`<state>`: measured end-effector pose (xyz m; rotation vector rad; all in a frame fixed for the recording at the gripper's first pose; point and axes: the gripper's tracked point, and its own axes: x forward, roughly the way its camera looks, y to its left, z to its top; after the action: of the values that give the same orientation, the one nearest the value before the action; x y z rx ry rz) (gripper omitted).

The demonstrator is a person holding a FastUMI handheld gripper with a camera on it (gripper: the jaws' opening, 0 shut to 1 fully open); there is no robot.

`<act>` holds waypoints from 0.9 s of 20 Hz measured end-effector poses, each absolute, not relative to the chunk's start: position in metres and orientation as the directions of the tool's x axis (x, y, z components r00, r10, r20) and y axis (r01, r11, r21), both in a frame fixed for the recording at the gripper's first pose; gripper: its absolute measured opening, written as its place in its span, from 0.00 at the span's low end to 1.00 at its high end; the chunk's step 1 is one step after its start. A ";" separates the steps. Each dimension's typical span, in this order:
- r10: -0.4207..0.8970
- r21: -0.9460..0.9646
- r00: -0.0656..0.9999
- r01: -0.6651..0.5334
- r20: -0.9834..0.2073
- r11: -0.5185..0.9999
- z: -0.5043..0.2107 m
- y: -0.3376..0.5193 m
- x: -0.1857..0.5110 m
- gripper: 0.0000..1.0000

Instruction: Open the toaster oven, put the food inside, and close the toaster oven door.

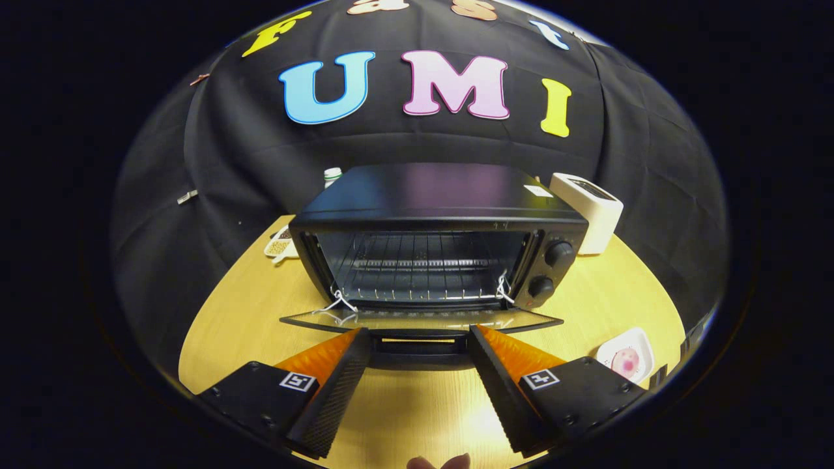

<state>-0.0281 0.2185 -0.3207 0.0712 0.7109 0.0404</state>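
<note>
Gripper view is showing the claw [420, 339] standing spread wide and gripping nothing, its fingertips [357, 345] sitting at either end of the door handle [420, 345]. The toaster oven [436, 241] is sitting in the middle of the frame on the yellow bench [247, 306], its glass door [420, 319] lying open and flat, the wire rack [420, 264] showing inside. The food on a white plate [627, 357] is resting at the lower right. A white toaster [589, 208] is standing behind the oven, right of centre.
</note>
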 end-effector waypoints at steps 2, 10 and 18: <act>0.062 0.081 0.719 -0.008 -0.692 0.997 -0.338 0.218 -0.046 0.99; 0.120 0.119 0.568 -0.039 -0.814 0.992 -0.395 0.214 -0.083 0.99; 0.264 0.257 0.628 -0.104 -0.733 0.961 -0.320 0.177 -0.080 0.99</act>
<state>-0.0800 0.1771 -0.3197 0.1973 0.8683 0.2122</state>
